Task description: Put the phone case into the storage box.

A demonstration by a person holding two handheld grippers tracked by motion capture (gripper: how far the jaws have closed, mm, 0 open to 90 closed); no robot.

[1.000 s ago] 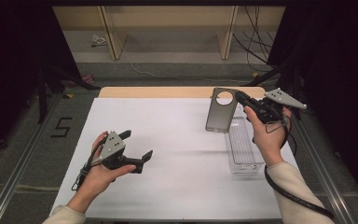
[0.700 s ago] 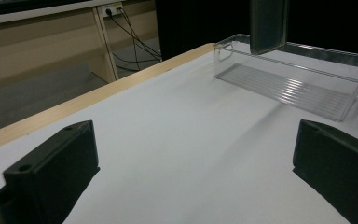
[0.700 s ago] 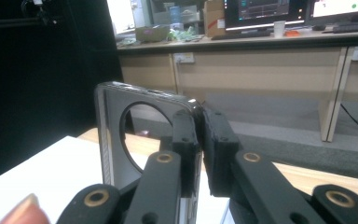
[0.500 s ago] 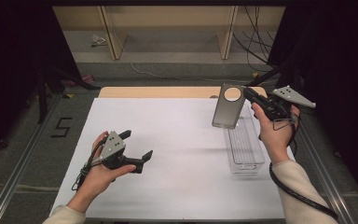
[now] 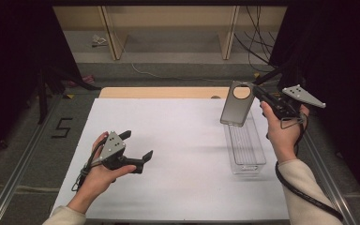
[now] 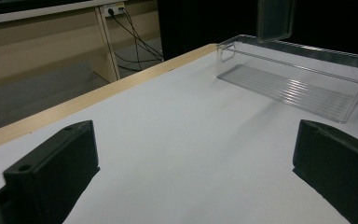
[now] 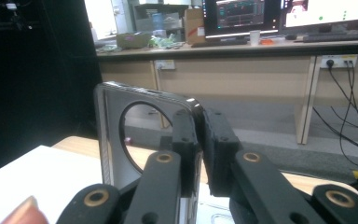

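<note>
While my left gripper (image 5: 133, 147) rests low on the white table (image 5: 178, 159) with its jaws spread wide and nothing between them, it takes no part in the work; in the left gripper view the bare sheet lies between the two black jaws, and the clear plastic tray (image 6: 303, 70) stands well off toward the far edge. Further right, that tray (image 5: 246, 145) sits lengthways near the table's right side, and I see nothing in it. Above its far end hangs the phone case (image 5: 236, 104), a grey shell with a round cut-out at the top, held upright and clear of the tray. My right gripper (image 5: 258, 91) has its jaws clamped on the case's upper edge beside the cut-out, which the right gripper view shows plainly, with the case (image 7: 121, 140) pinched between the two pads. I judge the step in hand to be carrying the case to or from the tray; which way, I cannot tell. If it goes in, the next move calls for tipping the case flat, lowering it between the walls, and only then letting the jaws part.
</note>
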